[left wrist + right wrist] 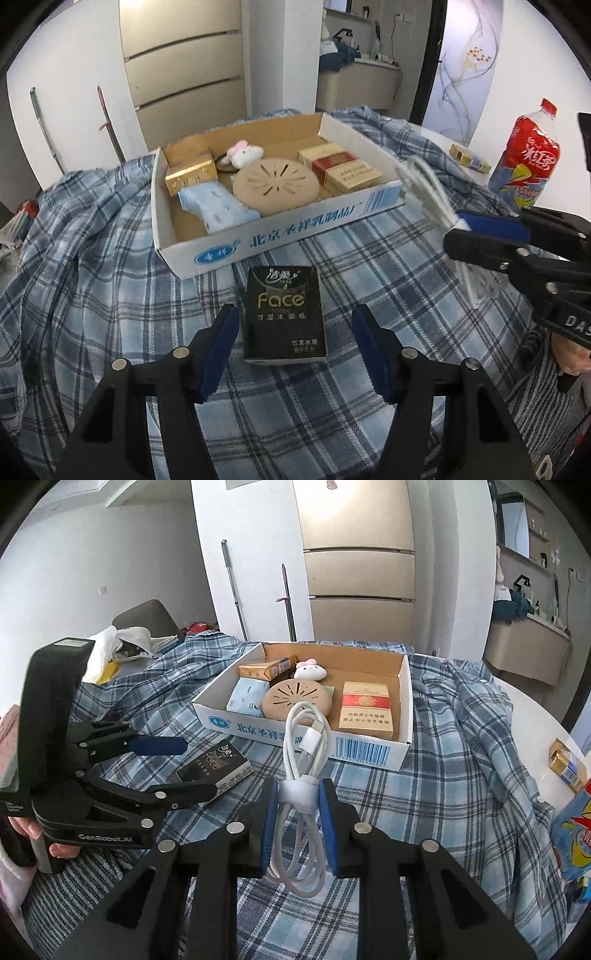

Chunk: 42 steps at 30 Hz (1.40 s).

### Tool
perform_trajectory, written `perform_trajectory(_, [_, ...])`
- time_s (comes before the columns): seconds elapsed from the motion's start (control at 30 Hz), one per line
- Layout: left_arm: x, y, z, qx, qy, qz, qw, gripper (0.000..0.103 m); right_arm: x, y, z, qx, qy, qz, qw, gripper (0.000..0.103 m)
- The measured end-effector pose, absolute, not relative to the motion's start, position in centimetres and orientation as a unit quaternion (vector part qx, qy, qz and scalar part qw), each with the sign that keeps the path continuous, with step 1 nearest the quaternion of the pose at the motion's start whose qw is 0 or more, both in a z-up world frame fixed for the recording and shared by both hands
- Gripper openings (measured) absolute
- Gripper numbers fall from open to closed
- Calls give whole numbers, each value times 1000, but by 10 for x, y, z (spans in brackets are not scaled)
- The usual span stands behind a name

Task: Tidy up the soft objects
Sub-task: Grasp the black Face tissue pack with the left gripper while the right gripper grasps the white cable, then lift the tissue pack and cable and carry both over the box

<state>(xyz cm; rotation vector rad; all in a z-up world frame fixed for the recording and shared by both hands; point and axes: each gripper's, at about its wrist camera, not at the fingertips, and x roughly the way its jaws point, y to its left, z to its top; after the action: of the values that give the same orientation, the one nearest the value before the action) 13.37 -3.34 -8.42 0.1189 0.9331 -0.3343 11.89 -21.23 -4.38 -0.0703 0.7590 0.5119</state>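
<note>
A black "Face" tissue pack (pixel 284 314) lies on the plaid cloth just in front of the cardboard box (pixel 295 229). My left gripper (pixel 295 332) is open and straddles the pack, with a gap at each pad. In the right wrist view the left gripper (pixel 192 766) hovers over that pack (pixel 221 764). My right gripper (pixel 297 797) is shut on a coiled white cable (pixel 306 734), held above the cloth near the box's front wall (pixel 365 751). The box holds a light blue tissue pack (pixel 218 206), a small plush toy (pixel 243 153), a round beige disc (pixel 275 184) and cigarette packs (pixel 340 170).
A blue plaid cloth (pixel 110 258) covers the table. A red-labelled bottle (pixel 528 162) and a small gold and blue pack (pixel 469 158) stand at the right edge. A chair with a white plastic bag (pixel 122 642) is at the far left. A tall beige cabinet stands behind.
</note>
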Motion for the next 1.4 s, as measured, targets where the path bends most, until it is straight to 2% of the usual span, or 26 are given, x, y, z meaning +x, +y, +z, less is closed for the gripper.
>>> perform_trajectory(0.13, [142, -30, -94, 44, 470, -155, 868, 65, 119, -212, -44, -35, 368, 248, 896, 22])
perform_trajectory(0.17, [143, -29, -95, 39, 473, -155, 867, 63, 119, -212, -44, -35, 367, 248, 896, 22])
perform_trajectory(0.2, [143, -28, -95, 37, 473, -156, 866, 54, 119, -212, -44, -36, 367, 248, 896, 22])
perform_trajectory(0.23, [143, -27, -95, 35, 473, -155, 866, 51, 119, -212, -44, -36, 366, 248, 896, 22])
perform_trajectory(0.5, [138, -29, -92, 43, 460, -156, 873, 48, 119, -211, -45, -38, 368, 246, 896, 22])
perform_trajectory(0.8, [98, -11, -50, 17, 323, -157, 933, 48, 117, -213, -43, -34, 360, 245, 900, 22])
perform_trajectory(0.97, [81, -9, -35, 22, 267, -154, 951, 48, 108, -219, -33, -26, 322, 242, 915, 22])
perform_trajectory(1.13, [67, -2, -25, 17, 228, -137, 964, 48, 100, -223, -23, -19, 290, 242, 926, 22])
perform_trajectory(1.4, [65, -11, 11, -2, 197, -104, 975, 48, 101, -227, -7, -6, 284, 232, 930, 22])
